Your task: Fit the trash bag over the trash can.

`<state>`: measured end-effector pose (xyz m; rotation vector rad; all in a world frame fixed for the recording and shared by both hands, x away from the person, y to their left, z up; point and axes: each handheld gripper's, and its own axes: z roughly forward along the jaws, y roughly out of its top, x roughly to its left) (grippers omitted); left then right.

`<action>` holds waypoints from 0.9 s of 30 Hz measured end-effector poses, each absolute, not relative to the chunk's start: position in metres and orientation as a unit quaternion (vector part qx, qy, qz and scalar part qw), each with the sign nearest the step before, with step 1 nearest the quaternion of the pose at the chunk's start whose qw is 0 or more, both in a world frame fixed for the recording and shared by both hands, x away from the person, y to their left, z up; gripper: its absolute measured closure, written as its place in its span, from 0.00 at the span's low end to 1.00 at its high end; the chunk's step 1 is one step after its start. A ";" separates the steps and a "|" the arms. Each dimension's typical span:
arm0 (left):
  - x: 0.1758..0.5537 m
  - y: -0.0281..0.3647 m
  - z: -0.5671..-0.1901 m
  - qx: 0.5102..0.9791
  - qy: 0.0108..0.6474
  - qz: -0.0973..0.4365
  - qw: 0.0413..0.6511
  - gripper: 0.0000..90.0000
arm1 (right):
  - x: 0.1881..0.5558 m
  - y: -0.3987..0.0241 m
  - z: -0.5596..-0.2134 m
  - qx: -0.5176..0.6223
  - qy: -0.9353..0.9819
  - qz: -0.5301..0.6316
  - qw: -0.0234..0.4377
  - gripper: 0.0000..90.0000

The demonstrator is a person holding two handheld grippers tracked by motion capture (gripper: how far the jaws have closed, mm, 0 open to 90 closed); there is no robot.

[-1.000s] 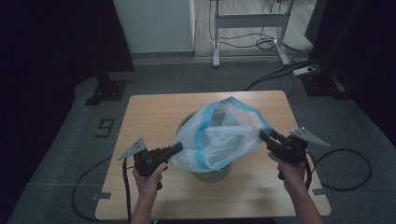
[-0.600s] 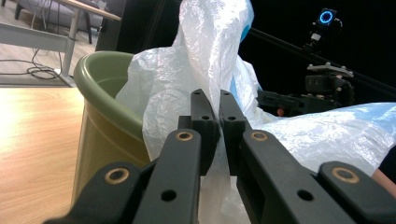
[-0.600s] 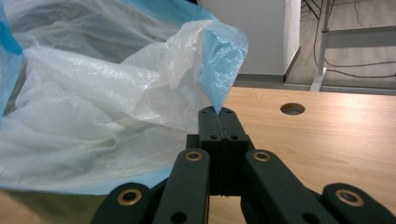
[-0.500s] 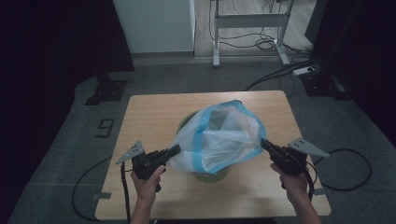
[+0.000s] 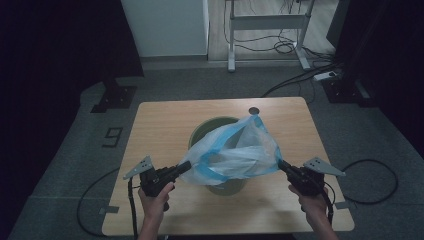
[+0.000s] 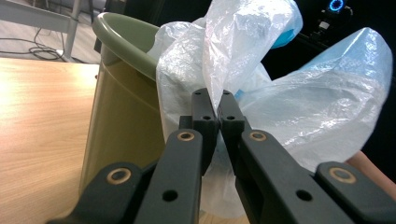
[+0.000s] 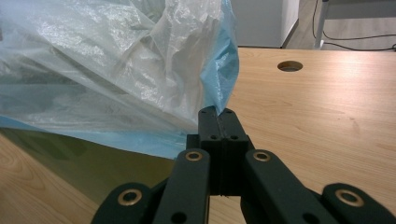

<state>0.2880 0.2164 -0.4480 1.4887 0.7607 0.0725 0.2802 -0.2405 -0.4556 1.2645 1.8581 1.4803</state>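
Overhead, the high view shows a wooden table with an olive-green bin standing near its middle and a translucent plastic bag with a blue rim stretched over and in front of the bin's mouth. The left gripper pinches the bag's near-left edge, and the right gripper pinches its right corner, so the film is pulled taut between the two hands. A small round hole sits in the tabletop beyond the bin.

From the left gripper view, the black jaws are pressed together on a fold of the white bag, with the bin's wall just beside it at the left.

From the right gripper view, the jaws have just been closing and now clamp the blue-edged corner of the bag; the bag billows to the left above the tabletop.
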 end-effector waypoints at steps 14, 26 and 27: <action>0.284 0.227 -0.463 0.677 0.352 0.027 0.646 0.99 | 0.281 -0.245 -0.470 0.474 0.670 0.528 0.217 0.99; 0.304 0.234 -0.461 0.663 0.387 0.026 0.641 0.92 | 0.315 -0.231 -0.457 0.479 0.666 0.526 0.223 0.99; 0.303 0.235 -0.459 0.664 0.383 0.029 0.642 0.90 | 0.316 -0.229 -0.456 0.477 0.667 0.526 0.226 0.99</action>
